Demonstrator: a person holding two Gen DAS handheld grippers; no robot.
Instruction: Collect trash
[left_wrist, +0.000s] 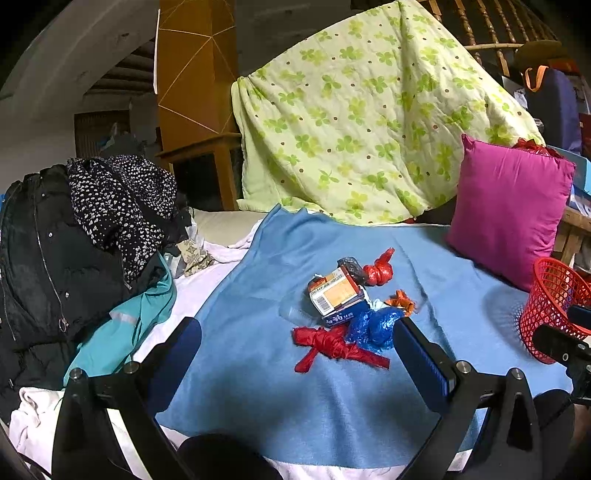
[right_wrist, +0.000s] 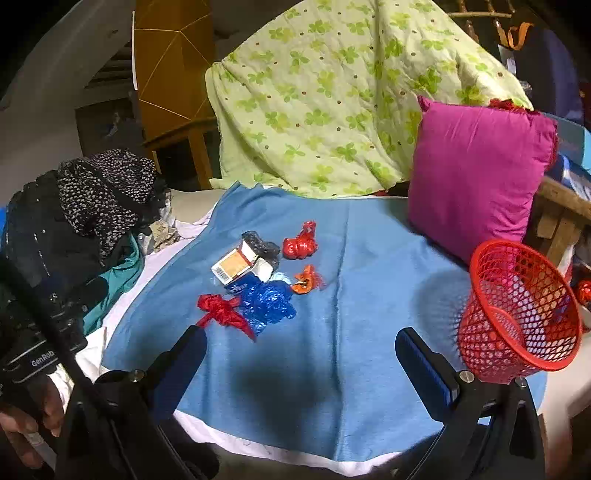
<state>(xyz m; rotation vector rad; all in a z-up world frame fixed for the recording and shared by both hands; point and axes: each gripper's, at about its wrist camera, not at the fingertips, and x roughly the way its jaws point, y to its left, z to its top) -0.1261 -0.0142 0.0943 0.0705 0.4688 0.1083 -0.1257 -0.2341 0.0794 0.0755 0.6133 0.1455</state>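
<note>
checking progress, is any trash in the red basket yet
No, the red mesh basket looks empty inside, and the trash pile lies on the blue blanket.

Trash pile (right_wrist: 258, 280) lies on blue blanket (right_wrist: 369, 277), well left of red basket (right_wrist: 517, 314).

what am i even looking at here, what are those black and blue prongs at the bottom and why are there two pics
No robot here: a person holds a pair of hand-held tongs in each hand, each with a fisheye camera looking along its two fingers. One picture is from the left tongs, the other from the right tongs. Both are open and hold nothing.

On the blue blanket lies a small pile of trash: a cardboard box, a blue plastic bag, knotted red bags and an orange wrapper. To the right stands a red mesh basket, seemingly empty, probably where the trash goes. Behind it leans a pink pillow; clothes are heaped at the left.
</note>
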